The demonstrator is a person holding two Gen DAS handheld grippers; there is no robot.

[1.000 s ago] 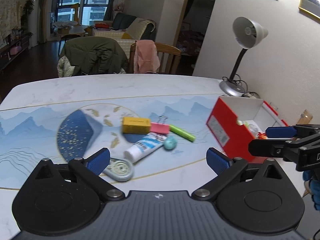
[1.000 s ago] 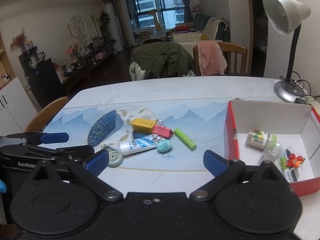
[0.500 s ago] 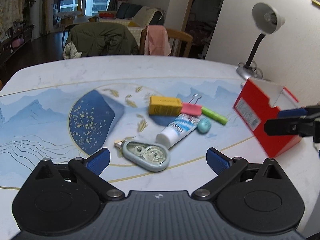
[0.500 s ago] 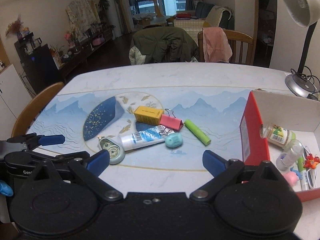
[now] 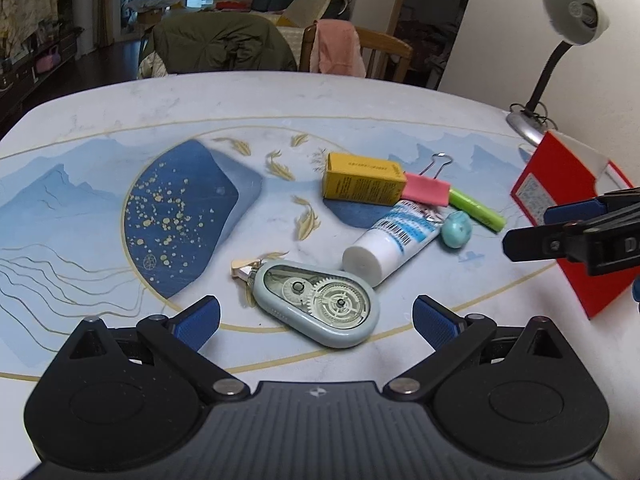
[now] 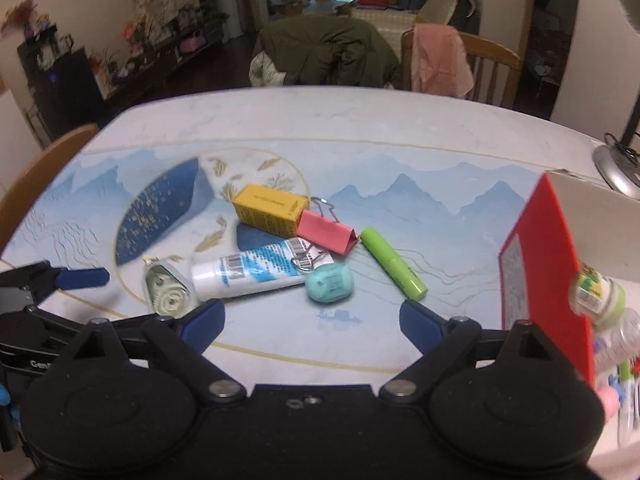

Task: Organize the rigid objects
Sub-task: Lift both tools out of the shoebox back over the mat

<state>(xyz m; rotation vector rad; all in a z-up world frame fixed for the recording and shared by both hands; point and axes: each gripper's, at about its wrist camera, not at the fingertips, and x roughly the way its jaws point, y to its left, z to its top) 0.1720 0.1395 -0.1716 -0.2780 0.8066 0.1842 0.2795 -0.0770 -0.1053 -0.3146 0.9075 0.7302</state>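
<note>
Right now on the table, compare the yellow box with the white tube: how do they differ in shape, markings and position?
1. The yellow box is a flat-sided carton; the white tube is round with a flat white cap.
2. The box is plain yellow with small print; the tube has blue patterning and a barcode.
3. The box lies farther from both tools; the tube is nearer.

Both lie on their sides, touching the pink binder clip.

Left gripper [image 5: 316,320] and right gripper [image 6: 312,320] both held low and level, jaws spread wide, blue fingertips [image 5: 198,320] apart, nothing gripped
</note>
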